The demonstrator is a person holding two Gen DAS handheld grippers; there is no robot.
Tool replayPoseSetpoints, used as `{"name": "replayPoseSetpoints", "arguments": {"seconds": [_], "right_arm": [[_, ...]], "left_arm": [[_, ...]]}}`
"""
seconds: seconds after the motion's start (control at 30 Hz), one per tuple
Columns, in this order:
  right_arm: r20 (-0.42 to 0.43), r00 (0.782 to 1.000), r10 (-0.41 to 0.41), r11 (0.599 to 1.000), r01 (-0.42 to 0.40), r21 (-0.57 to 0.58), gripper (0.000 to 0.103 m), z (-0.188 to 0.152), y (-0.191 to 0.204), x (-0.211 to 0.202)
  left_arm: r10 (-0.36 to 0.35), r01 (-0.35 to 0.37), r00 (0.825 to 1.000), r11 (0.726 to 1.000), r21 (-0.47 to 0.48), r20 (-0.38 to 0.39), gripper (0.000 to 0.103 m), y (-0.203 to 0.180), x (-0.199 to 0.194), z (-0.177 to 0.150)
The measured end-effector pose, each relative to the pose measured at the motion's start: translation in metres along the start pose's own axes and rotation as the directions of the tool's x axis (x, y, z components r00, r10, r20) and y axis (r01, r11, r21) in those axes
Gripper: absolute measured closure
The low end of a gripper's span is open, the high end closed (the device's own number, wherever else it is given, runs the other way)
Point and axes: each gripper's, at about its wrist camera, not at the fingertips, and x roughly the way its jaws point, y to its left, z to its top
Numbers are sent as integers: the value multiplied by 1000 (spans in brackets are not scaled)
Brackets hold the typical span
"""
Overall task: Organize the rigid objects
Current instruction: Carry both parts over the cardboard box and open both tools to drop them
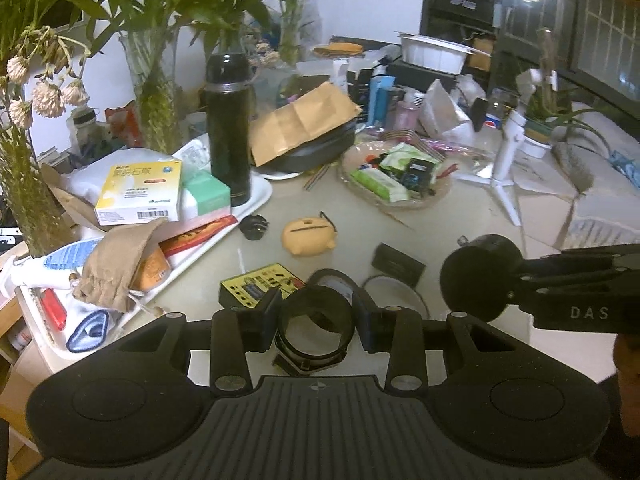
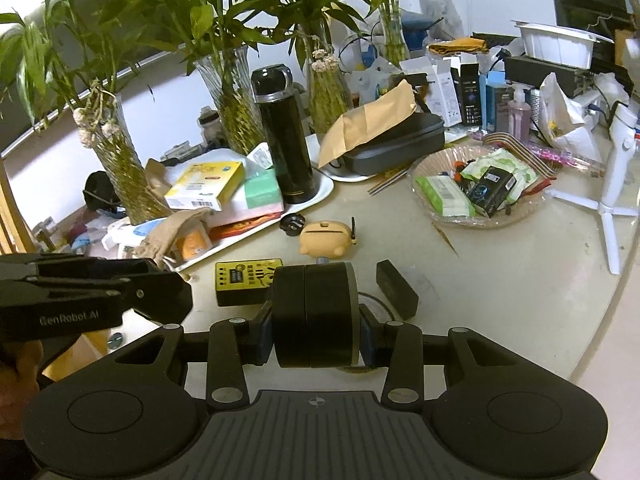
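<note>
Now L gripper [image 1: 318, 320] clamps black ring [image 1: 318, 314], R gripper [image 2: 316, 330] clamps black puck [image 2: 314, 314]

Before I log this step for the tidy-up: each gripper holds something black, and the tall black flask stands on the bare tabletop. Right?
Not quite. The tall black flask stands on the white tray, not the bare tabletop; the right wrist view shows it. The rest holds: the left gripper holds a black ring, the right gripper a black round case.

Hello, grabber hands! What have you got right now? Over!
Left gripper shut on black ring. Right gripper shut on black round case. Both above table; yellow box just ahead.
</note>
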Motion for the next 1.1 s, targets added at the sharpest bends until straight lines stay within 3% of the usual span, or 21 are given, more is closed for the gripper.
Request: {"name": "replayPoseSetpoints", "arguments": {"seconds": [0.53, 0.9, 1.1], "right_arm": [[-48, 999, 27, 999, -25, 31, 59, -39, 19, -29], [-182, 983, 27, 1000, -28, -3, 59, -68, 39, -20], [-206, 979, -5, 1000, 2, -12, 59, -72, 39, -14]], "left_arm": [[-16, 15, 999, 999, -37, -38, 65, -11, -33, -39], [-28, 25, 992, 999, -31, -120, 65, -12, -35, -67], [-30, 20, 987, 998, -63, -158, 65, -4, -27, -73]]}}
